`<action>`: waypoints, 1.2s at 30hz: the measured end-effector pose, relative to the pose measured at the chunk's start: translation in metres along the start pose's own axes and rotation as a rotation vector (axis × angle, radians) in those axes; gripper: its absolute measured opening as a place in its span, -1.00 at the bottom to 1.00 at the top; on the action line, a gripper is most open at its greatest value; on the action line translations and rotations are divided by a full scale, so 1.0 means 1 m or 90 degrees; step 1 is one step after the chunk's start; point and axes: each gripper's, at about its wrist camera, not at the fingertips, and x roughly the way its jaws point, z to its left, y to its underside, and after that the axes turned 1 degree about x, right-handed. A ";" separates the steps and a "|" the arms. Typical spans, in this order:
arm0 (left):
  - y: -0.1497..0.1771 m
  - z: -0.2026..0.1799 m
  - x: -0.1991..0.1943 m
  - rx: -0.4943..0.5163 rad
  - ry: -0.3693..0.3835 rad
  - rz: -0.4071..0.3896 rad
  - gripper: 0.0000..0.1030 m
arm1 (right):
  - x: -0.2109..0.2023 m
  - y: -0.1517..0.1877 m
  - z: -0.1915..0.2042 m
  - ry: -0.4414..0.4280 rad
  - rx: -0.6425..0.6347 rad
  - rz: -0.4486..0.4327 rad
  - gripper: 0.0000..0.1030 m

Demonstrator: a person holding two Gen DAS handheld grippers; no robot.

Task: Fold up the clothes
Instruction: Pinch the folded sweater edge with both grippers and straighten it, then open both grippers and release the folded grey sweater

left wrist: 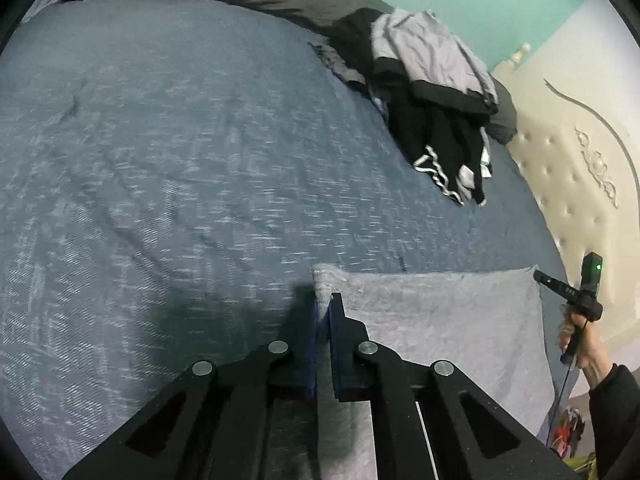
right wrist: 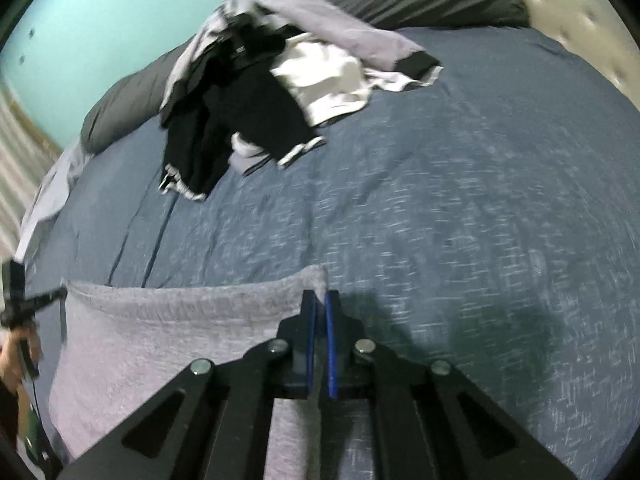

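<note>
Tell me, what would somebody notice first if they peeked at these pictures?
Probably the messy heap of black, white and lilac clothes lying at the far side of the speckled blue bedspread. Up close, the left gripper and the right gripper each pinch a far corner of a fuzzy pale grey cloth spread at the near edge.

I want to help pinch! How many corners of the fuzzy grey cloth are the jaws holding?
2. The left gripper pinches one far corner of the fuzzy grey cloth; the right gripper pinches the other far corner.
</note>
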 end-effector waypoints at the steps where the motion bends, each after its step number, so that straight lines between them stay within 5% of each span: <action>1: 0.000 0.003 0.000 -0.007 0.000 -0.001 -0.90 | 0.002 0.000 -0.002 0.002 0.008 0.003 -0.92; 12: 0.003 -0.010 0.029 0.016 -0.058 0.035 -0.72 | 0.034 0.004 0.004 0.033 0.006 0.064 -0.87; 18: 0.007 -0.012 0.009 0.017 -0.101 0.018 0.05 | 0.017 0.006 0.022 0.112 -0.035 0.038 -0.31; 36: 0.064 -0.054 -0.038 0.013 -0.087 -0.006 0.30 | -0.043 0.049 0.117 0.094 -0.180 0.022 -0.31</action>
